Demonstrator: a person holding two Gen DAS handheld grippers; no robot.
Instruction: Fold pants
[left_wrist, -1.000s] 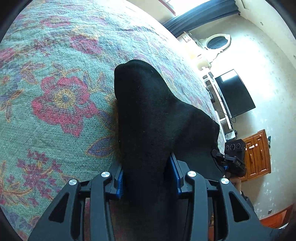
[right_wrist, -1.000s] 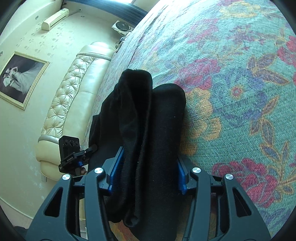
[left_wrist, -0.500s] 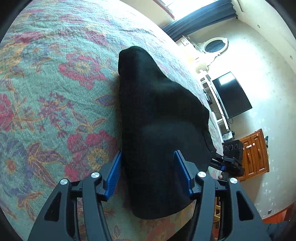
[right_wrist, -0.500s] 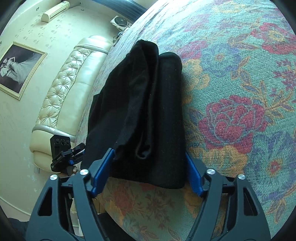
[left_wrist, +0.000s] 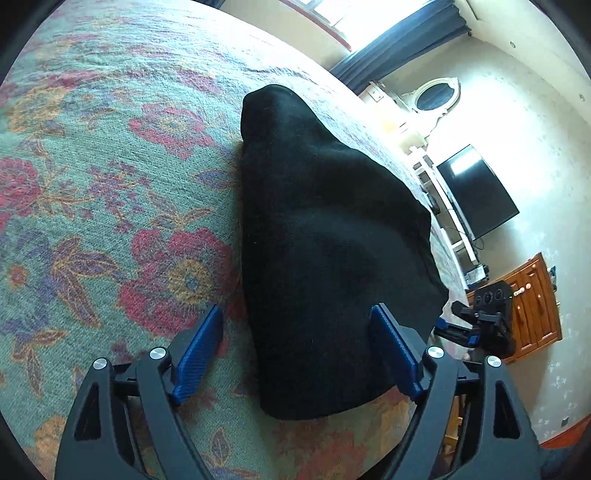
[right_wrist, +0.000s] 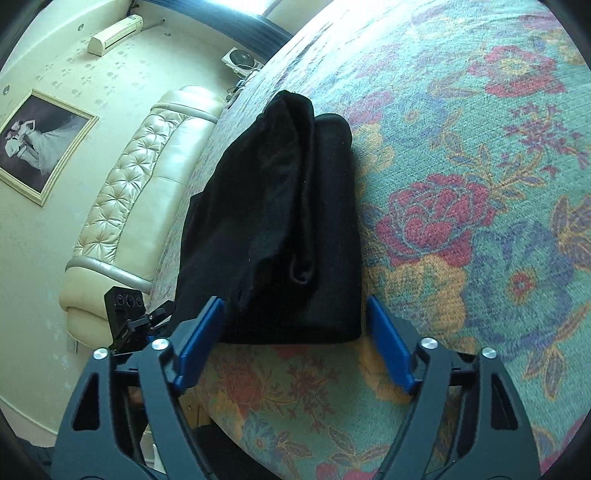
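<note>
Your left gripper (left_wrist: 297, 354) has its blue pads spread apart, gripping nothing; the near end of the folded black pants (left_wrist: 325, 236) lies between them, centre frame, on the floral bedspread (left_wrist: 110, 206). Your right gripper (right_wrist: 293, 341) is likewise spread, empty, just short of the bundle's near edge. Judged step: release after the final fold. Next, back both grippers clear without snagging the loose flap
</note>
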